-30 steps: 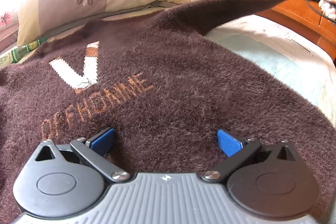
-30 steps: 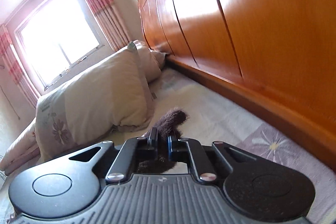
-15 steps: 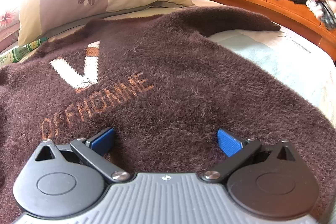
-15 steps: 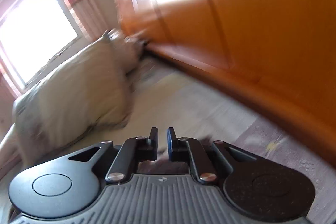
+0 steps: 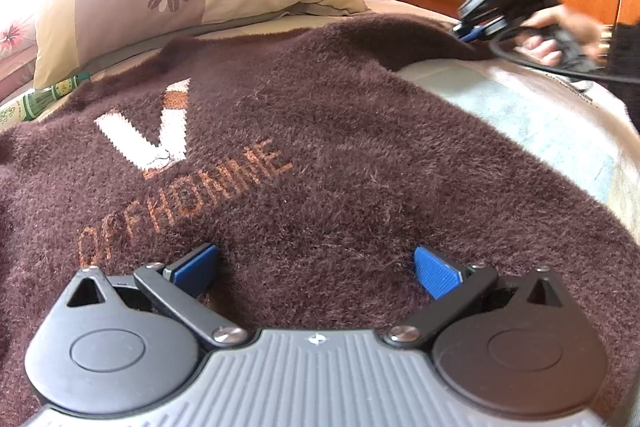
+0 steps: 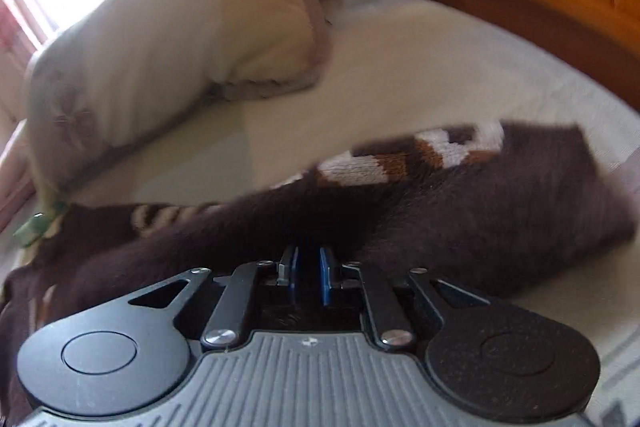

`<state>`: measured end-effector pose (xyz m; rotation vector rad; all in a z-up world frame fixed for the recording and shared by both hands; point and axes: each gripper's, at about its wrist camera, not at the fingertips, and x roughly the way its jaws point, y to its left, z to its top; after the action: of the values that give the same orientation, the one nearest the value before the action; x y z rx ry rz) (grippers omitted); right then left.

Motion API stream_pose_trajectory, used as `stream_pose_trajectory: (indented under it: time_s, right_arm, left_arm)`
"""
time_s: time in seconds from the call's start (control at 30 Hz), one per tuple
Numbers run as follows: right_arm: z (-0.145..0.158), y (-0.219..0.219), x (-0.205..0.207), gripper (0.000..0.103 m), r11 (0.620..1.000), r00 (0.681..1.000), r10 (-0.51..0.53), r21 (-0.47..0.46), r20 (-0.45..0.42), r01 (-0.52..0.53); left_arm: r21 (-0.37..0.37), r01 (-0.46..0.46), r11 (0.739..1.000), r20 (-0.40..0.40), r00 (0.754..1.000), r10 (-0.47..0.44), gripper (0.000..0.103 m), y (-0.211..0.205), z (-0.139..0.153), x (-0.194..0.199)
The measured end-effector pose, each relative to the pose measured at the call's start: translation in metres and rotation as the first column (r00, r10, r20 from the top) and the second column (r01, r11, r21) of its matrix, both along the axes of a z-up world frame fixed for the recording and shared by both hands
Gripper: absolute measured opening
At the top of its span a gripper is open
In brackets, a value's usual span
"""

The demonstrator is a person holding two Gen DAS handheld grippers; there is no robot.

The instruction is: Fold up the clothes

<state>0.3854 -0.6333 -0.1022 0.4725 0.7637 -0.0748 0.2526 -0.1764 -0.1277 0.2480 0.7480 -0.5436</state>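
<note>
Sleeve (image 6: 500, 187) dropped onto bed; sweater (image 5: 320, 167) flat.

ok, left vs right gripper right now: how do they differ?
Left gripper: jaws wide open, over the lettered chest of the sweater. Right gripper: jaws shut, down at the sleeve. The left view is sharp; the right view is motion-blurred. Both point down at the same brown sweater, and neither visibly grips it.
</note>
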Motion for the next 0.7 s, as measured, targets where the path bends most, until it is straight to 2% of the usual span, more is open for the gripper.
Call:
stream_pose_trajectory:
  time_s: [0.03,0.17,0.2,0.23,0.27,0.33,0.4,0.53,0.6,0.63,0.67,0.7]
  right_arm:
    - [-0.001,-0.004,0.005,0.000,1.000,1.000,-0.011,0.017,0.004,0.011]
    - [-0.004,-0.021,0.025,0.000,0.993,0.998,-0.057,0.099,0.013,0.055]
    - [0.001,-0.020,0.020,0.003,0.993,0.998,-0.064,0.099,0.017,0.062]
    - [0.007,-0.019,0.014,0.013,0.993,0.997,-0.070,0.095,0.022,0.068]
    - [0.016,-0.016,0.002,0.029,0.994,0.996,-0.072,0.089,0.051,0.067]
    - [0.030,-0.011,-0.027,0.041,0.994,0.992,-0.070,0.092,0.108,0.060]
    - [0.040,-0.009,-0.058,0.043,0.992,0.986,-0.066,0.115,0.155,0.048]
    - [0.027,-0.014,-0.099,0.044,0.980,0.988,-0.090,0.186,0.129,0.065]
    - [0.009,-0.018,-0.102,0.044,0.976,0.990,-0.117,0.196,0.076,0.101]
    - [0.000,-0.021,-0.101,0.043,0.967,0.987,-0.140,0.227,0.082,0.118]
    - [-0.009,-0.024,-0.101,0.048,0.955,0.982,-0.163,0.263,0.093,0.133]
    - [-0.016,-0.030,-0.101,0.053,0.930,0.971,-0.202,0.337,0.126,0.149]
  left_arm:
    - [-0.001,0.001,1.000,0.001,1.000,-0.001,0.103,0.000,0.000,0.000]
    - [-0.004,0.002,1.000,0.004,1.000,-0.002,0.103,0.001,0.000,0.000]
    - [-0.005,0.002,1.000,0.005,1.000,-0.002,0.103,0.001,-0.001,0.000]
    - [-0.005,0.003,1.000,0.006,1.000,-0.003,0.103,0.001,-0.001,-0.001]
    - [-0.006,0.003,1.000,0.007,1.000,-0.003,0.103,0.001,-0.001,-0.001]
    - [-0.008,0.004,1.000,0.008,1.000,-0.004,0.103,0.001,-0.001,-0.001]
    - [-0.009,0.004,1.000,0.010,1.000,-0.004,0.103,0.002,-0.001,-0.001]
    - [-0.011,0.005,1.000,0.013,1.000,-0.005,0.103,0.002,-0.001,-0.001]
    - [-0.010,0.004,1.000,0.012,1.000,-0.003,0.103,0.001,-0.001,-0.001]
    - [-0.009,0.003,1.000,0.012,1.000,-0.003,0.103,0.001,-0.001,-0.001]
    - [-0.009,0.002,1.000,0.011,1.000,-0.002,0.103,0.001,-0.001,-0.001]
    - [-0.008,0.002,1.000,0.011,1.000,-0.001,0.103,0.001,-0.001,-0.001]
